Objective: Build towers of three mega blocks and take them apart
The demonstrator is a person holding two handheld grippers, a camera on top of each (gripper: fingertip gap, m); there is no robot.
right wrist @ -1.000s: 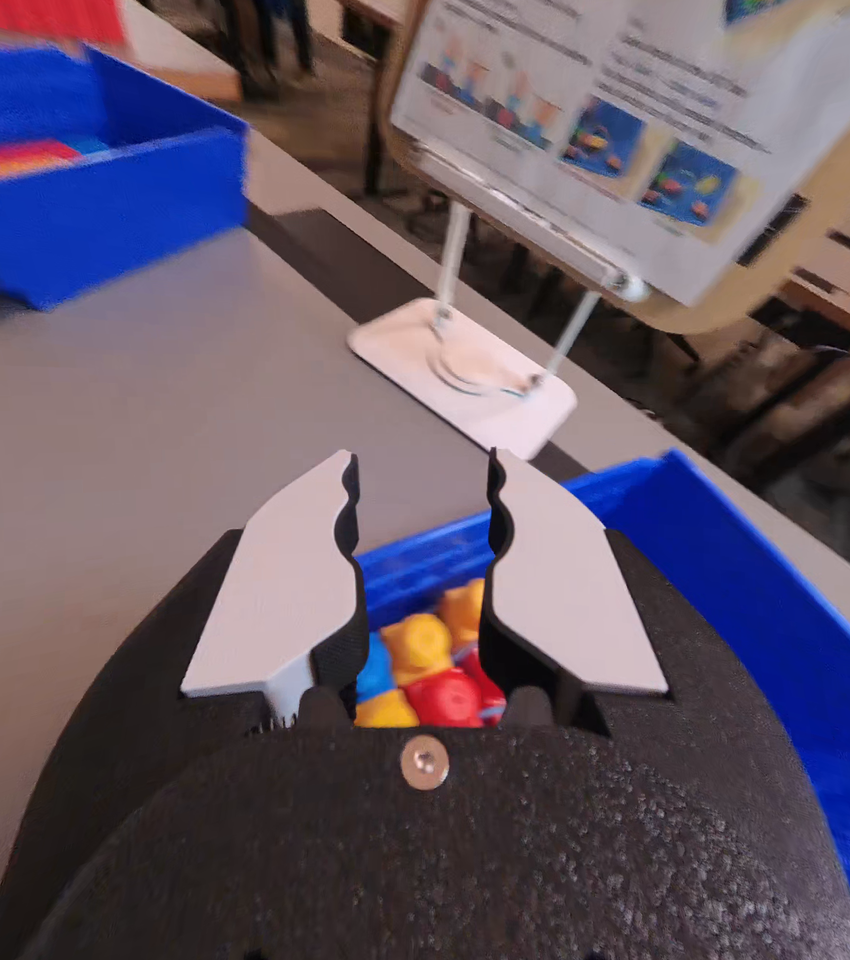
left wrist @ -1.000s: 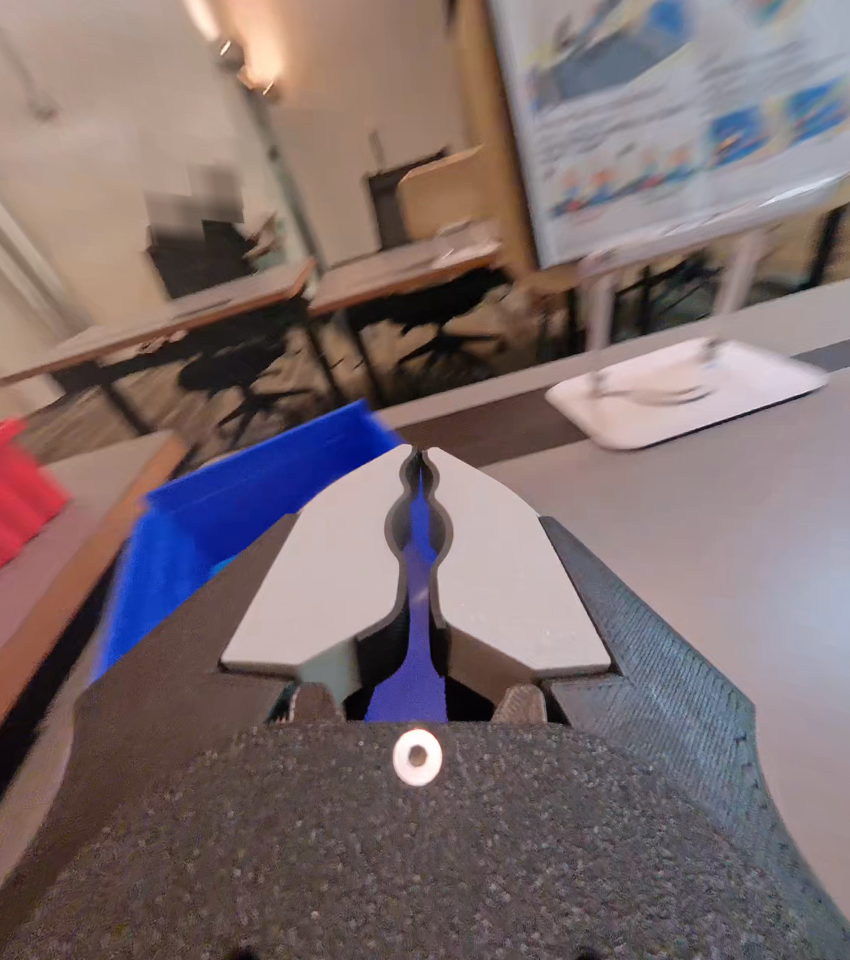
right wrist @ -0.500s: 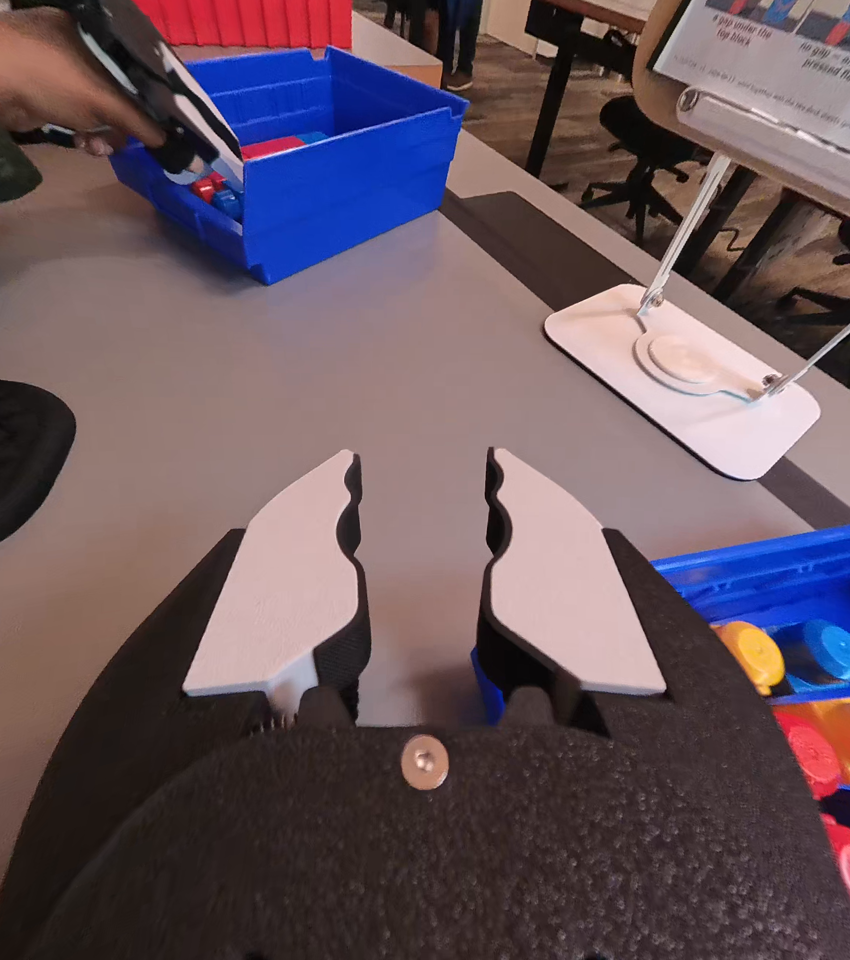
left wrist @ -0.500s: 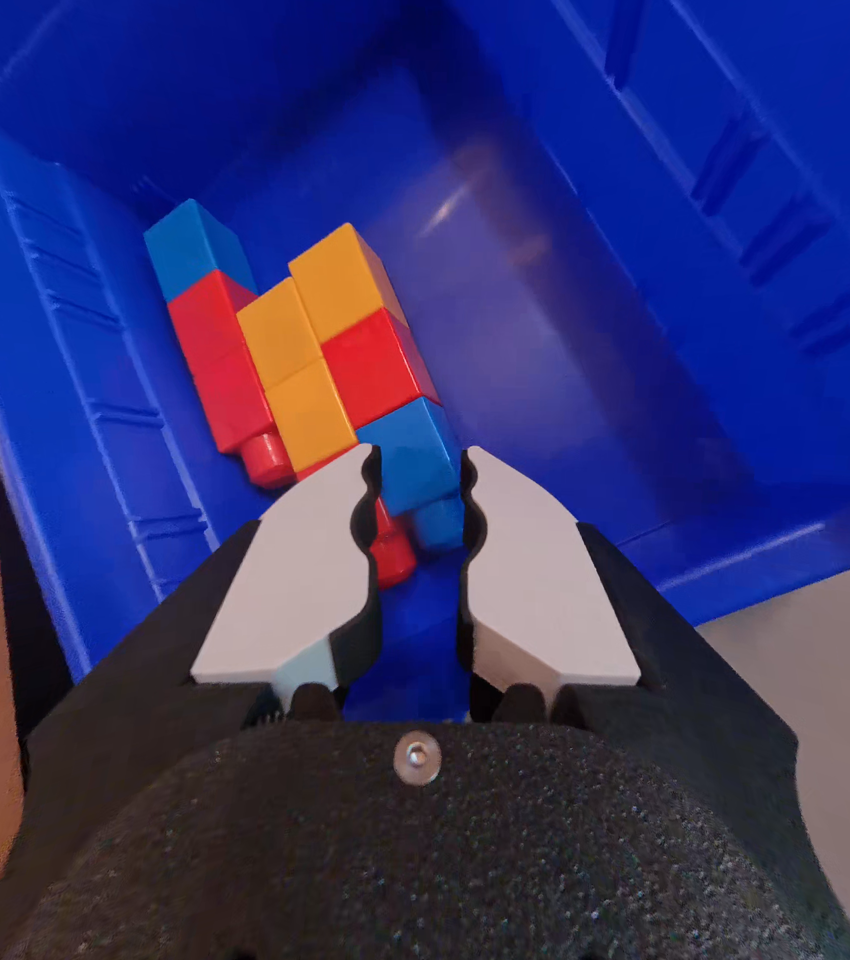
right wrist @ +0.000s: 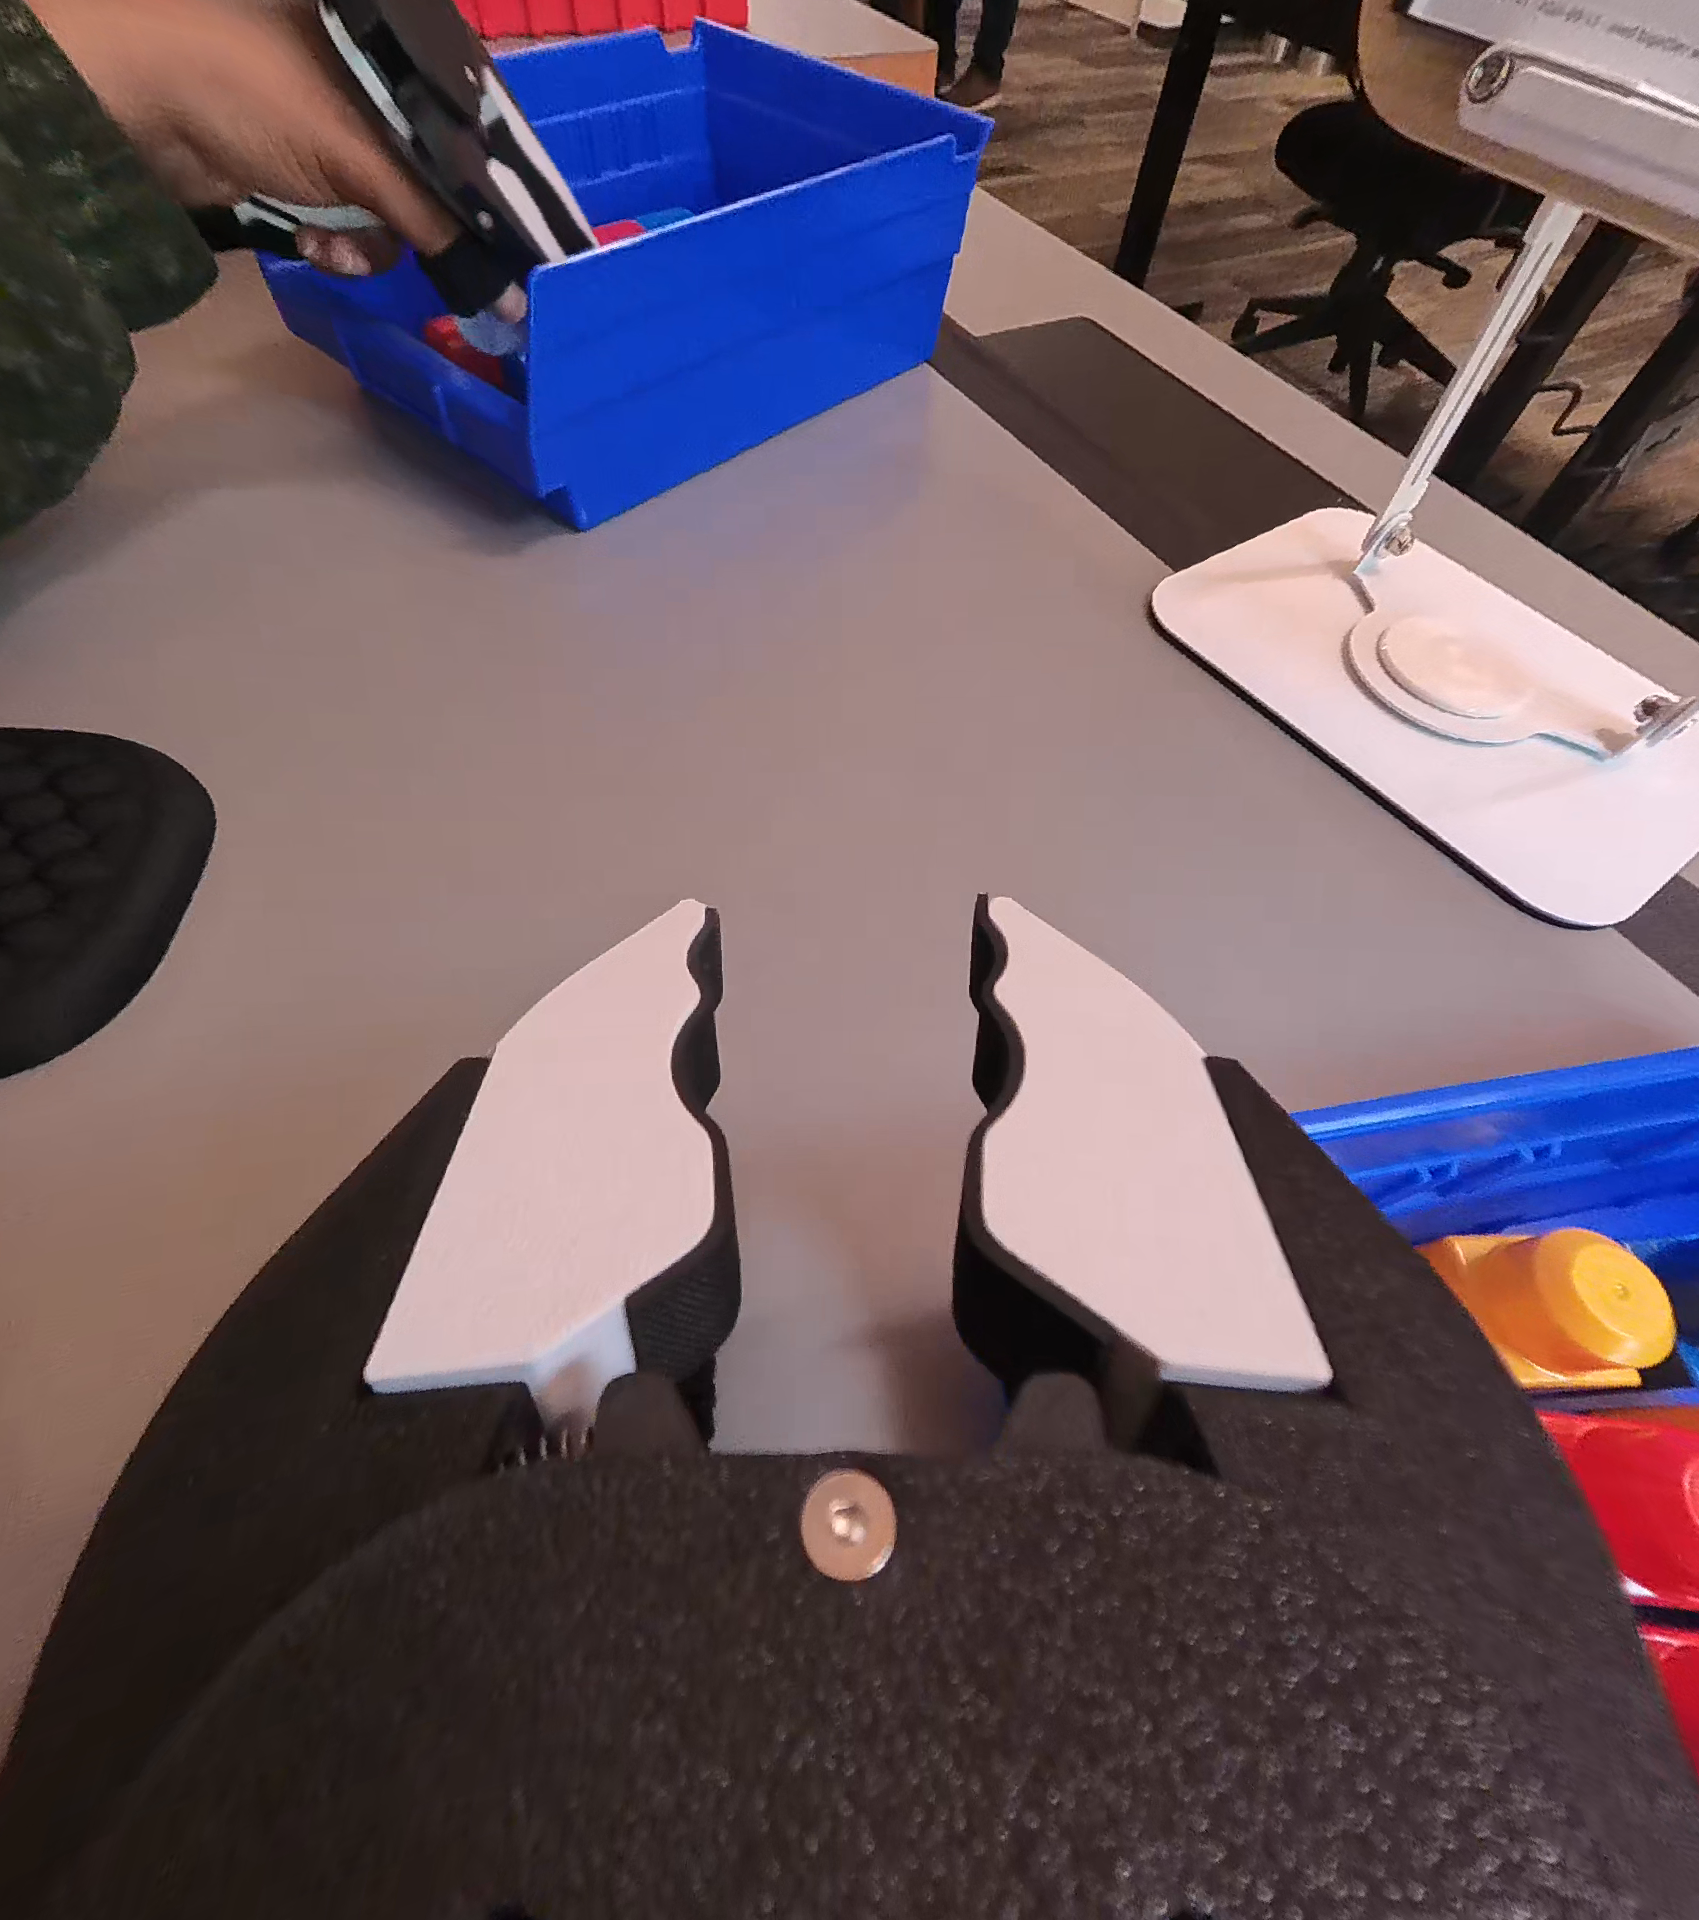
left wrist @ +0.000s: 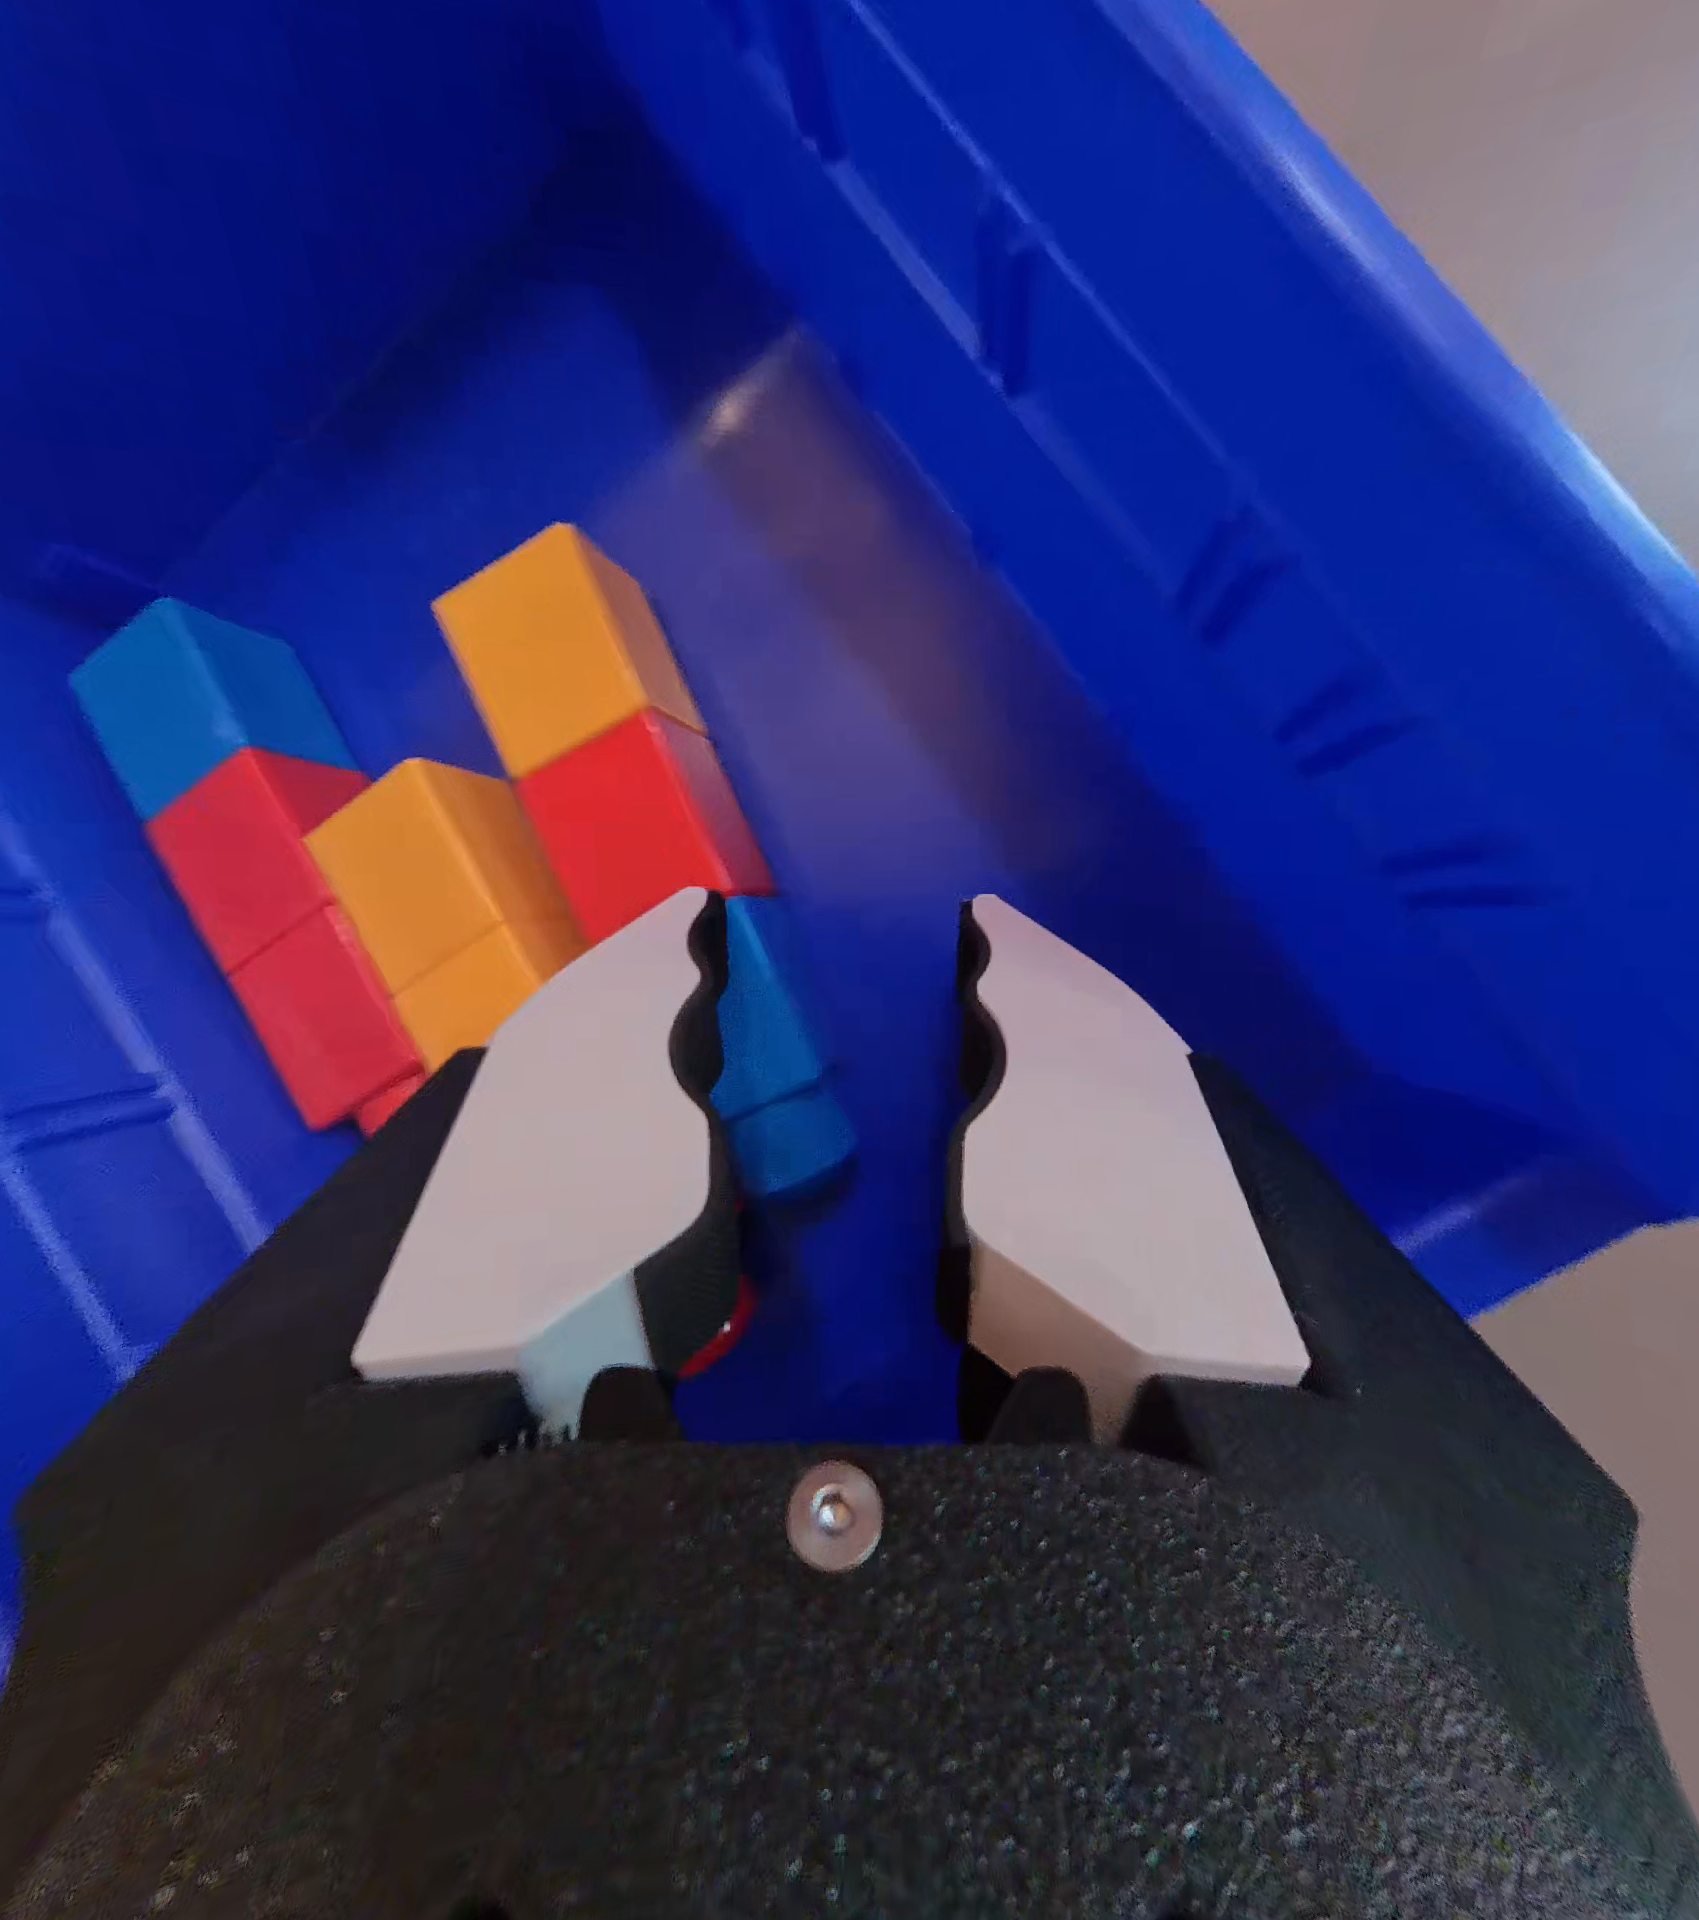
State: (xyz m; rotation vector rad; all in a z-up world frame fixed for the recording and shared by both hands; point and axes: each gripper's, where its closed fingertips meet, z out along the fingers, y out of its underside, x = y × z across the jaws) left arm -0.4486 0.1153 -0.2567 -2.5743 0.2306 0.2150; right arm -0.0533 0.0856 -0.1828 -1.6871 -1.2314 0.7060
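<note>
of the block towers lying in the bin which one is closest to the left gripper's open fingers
The orange-red-blue tower: its blue end pokes between the left gripper's open fingers. The orange tower and the blue-red-red tower lie farther left in the bin.

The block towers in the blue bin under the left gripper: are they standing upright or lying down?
Lying down. The three-block towers rest on their long sides on the blue plastic bin floor.

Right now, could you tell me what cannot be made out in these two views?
- Left wrist view: the lower end of the middle tower in the far bin is hidden behind a finger of the left gripper.
- Right wrist view: the near bin and its blocks are cut off by the right edge.
- Right wrist view: the towers in the far bin are mostly hidden by its wall and the person's hand.
</note>
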